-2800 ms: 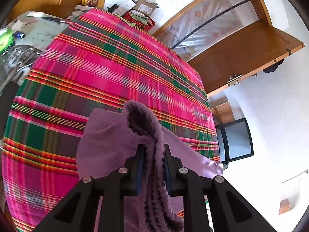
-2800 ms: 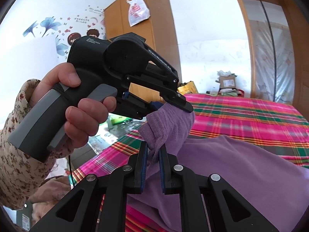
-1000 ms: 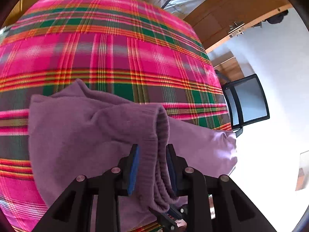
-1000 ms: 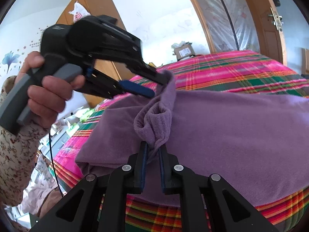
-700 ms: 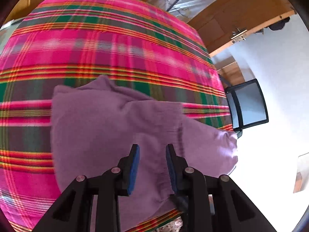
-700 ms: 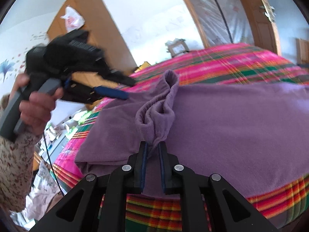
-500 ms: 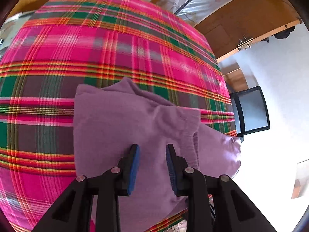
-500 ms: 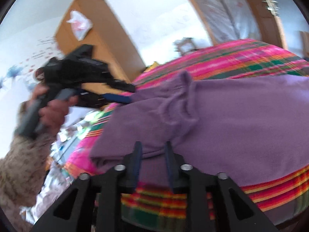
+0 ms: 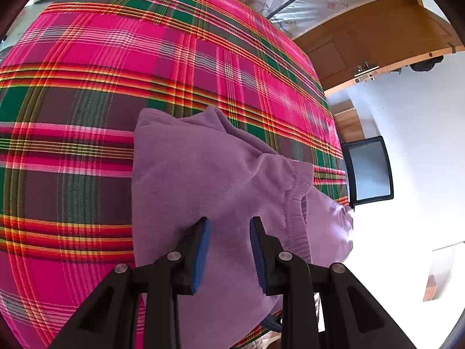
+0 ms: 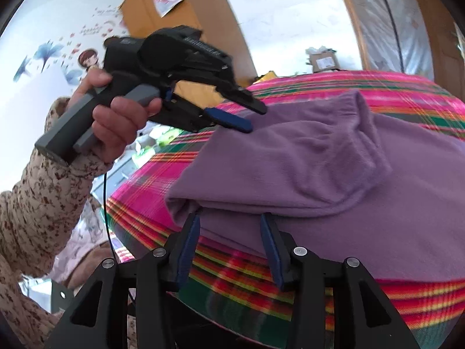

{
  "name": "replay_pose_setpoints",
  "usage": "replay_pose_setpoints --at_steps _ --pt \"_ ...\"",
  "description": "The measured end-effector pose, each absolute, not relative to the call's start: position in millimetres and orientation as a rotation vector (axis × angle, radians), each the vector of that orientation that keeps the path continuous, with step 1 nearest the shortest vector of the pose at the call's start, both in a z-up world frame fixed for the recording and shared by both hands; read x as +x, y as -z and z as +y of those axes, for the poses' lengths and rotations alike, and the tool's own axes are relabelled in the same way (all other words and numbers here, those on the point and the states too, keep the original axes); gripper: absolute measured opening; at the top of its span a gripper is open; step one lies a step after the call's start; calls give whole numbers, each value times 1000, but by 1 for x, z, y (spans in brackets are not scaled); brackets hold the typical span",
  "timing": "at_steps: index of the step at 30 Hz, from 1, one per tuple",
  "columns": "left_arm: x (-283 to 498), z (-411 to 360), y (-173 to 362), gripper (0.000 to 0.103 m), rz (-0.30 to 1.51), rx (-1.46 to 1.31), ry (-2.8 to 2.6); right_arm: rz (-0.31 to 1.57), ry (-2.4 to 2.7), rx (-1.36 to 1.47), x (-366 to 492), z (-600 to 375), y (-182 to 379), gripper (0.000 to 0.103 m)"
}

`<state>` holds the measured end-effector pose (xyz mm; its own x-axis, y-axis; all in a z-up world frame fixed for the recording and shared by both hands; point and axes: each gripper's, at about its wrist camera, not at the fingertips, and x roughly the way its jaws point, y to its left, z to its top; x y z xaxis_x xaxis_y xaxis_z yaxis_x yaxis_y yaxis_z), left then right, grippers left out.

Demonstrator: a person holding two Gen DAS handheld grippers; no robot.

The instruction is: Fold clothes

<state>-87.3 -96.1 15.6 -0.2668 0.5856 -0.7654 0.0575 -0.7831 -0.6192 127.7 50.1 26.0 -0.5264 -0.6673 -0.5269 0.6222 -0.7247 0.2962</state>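
Left wrist view: purple sweater (image 9: 209,180) lies folded on the plaid bedspread (image 9: 87,67) near its edge, one flap doubled over the lower layer. Left gripper (image 9: 229,241) hovers over the sweater, jaws apart, nothing between them. Right gripper (image 10: 229,238) sits at the sweater's near edge; its jaws have just been opening, gap empty. Person's hand (image 10: 116,122) holds the left gripper's handle.
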Motion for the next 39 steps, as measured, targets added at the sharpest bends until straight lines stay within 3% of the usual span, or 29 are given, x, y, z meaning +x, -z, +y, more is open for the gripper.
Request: replay_pose_setpoints --at_steps 6,17,31,39 --pt "-87 -101 -14 28 -809 -1620 -2085 80 2281 772 123 25 -22 45" --pt "-89 -113 -3 28 -882 -1622 -2028 48 2140 749 105 -10 -21 46" --pt "-92 -127 10 29 -931 -1634 -1983 -126 2099 869 90 -8 -19 46" --pt "-88 -129 9 29 -933 -1628 -1985 -143 2082 878 98 -8 -21 25"
